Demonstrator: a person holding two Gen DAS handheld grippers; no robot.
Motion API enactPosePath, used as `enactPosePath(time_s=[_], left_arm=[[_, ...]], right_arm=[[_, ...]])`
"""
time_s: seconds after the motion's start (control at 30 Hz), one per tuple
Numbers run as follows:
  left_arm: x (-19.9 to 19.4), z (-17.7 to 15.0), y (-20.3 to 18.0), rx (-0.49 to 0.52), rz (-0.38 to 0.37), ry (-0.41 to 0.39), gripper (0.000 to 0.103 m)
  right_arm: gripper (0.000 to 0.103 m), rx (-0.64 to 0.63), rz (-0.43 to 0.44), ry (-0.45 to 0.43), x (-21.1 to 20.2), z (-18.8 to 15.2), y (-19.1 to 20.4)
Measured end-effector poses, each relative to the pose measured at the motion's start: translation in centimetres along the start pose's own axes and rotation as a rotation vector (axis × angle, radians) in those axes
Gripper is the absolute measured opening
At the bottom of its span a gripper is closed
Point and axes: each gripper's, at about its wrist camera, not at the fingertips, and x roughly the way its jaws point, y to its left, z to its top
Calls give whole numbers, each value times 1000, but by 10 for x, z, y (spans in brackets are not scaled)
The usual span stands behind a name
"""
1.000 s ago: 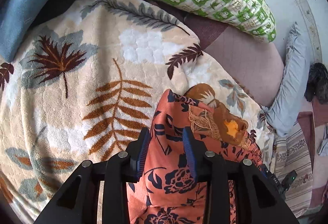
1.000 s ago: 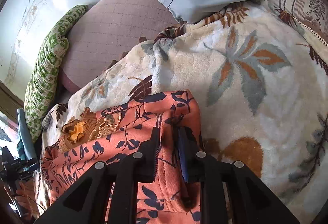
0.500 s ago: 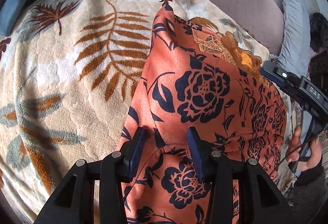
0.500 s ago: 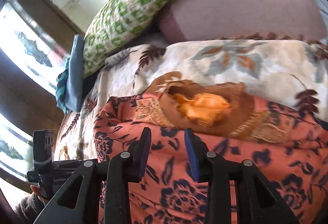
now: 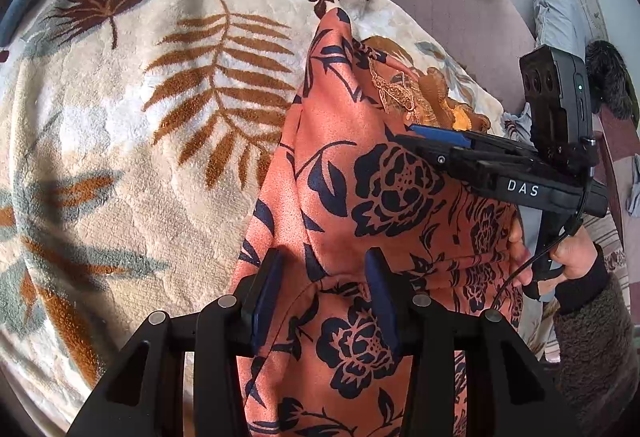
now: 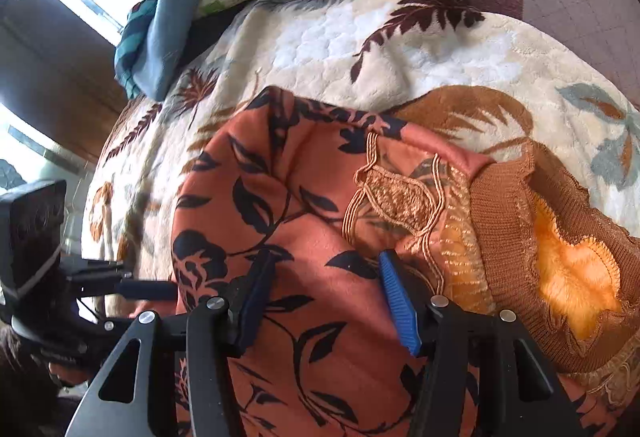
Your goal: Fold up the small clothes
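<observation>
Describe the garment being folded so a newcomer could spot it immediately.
Find the cream leaf-print blanket covering the bed. On it lies the orange garment with dark flowers. Unlike the bedding, it has a brown knitted collar and gold embroidery.

the right tongs (image 6: 326,291) have just opened, releasing the orange floral garment (image 6: 304,197), and swung across it.

White "DAS" on black body of right tool (image 5: 434,141)

Bright daylight, sharp, fisheye-warped edges
</observation>
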Motion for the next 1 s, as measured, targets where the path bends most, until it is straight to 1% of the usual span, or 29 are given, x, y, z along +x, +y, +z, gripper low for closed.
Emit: enactPosePath(time_s=[0.07, 0.1, 0.13, 0.17, 0.2, 0.23, 0.27, 0.3, 0.33, 0.37, 0.43, 0.47, 0.53, 0.57, 0.6, 0.63, 0.67, 0.7, 0.73, 0.77, 0.8, 0.83, 0.87, 0.9, 0.97, 1.0], left_arm=[[0, 0, -1, 9, 10, -1, 43], [0, 0, -4, 11, 15, -2, 43], [0, 0, -6, 15, 20, -3, 44], [0, -1, -6, 17, 25, -2, 44], [0, -1, -8, 19, 29, 1, 44], [0, -1, -10, 21, 32, 2, 44], [0, 0, -12, 19, 33, 2, 44], [-1, 1, -13, 16, 25, -4, 44], [-4, 1, -14, 15, 15, -13, 44], [-6, 3, -14, 14, 11, -26, 44], [-5, 5, -14, 8, 23, -40, 45], [-1, 5, -14, 1, 37, -28, 46], [9, 7, -13, -11, 64, 1, 46], [10, 8, -14, -14, 66, -1, 46], [8, 8, -16, -15, 65, -7, 46], [4, 8, -19, -15, 56, -16, 46], [-1, 9, -21, -13, 43, -27, 46], [-6, 11, -24, -9, 35, -42, 46], [-10, 14, -28, -1, 38, -56, 46], [-13, 17, -32, 9, 43, -65, 47], [-15, 20, -35, 18, 48, -70, 48], [-13, 23, -39, 24, 56, -71, 48], [-11, 26, -43, 29, 66, -68, 49], [-8, 27, -47, 35, 78, -64, 49], [5, 31, -56, 33, 98, -45, 49], [13, 31, -59, 32, 106, -34, 49]], right_arm=[[56, -49, -44, 15, -2, -5, 3], [56, -76, -82, 21, -2, -6, 5], [56, -87, -96, 24, -2, -6, 6], [53, -98, -108, 20, -2, -7, 8], [27, -129, -139, 12, -3, -8, 13], [9, -178, -169, -7, -5, -10, 20], [5, -210, -181, -27, -9, -12, 27], [5, -235, -197, -57, -15, -13, 31], [5, -240, -201, -94, -23, -13, 32], [4, -215, -215, -140, -32, -12, 28], [5, -111, -250, -214, -44, -8, 7], [5, -57, -254, -208, -42, -7, -5], [4, 10, -336, -188, -30, -7, -17], [5, 35, -353, -174, -25, -8, -19], [7, 65, -375, -182, -26, -12, -20], [15, 100, -367, -220, -35, -18, -21], [13, 145, -333, -276, -49, -28, -22], [21, 203, -295, -332, -66, -41, -27], [26, 270, -272, -382, -84, -57, -35], [34, 346, -267, -432, -102, -77, -44], [38, 426, -264, -479, -121, -98, -57], [38, 502, -261, -521, -139, -122, -73], [38, 573, -284, -555, -156, -149, -88], [41, 632, -331, -578, -172, -175, -102], [42, 727, -415, -582, -191, -217, -130], [42, 777, -424, -575, -195, -234, -144]])
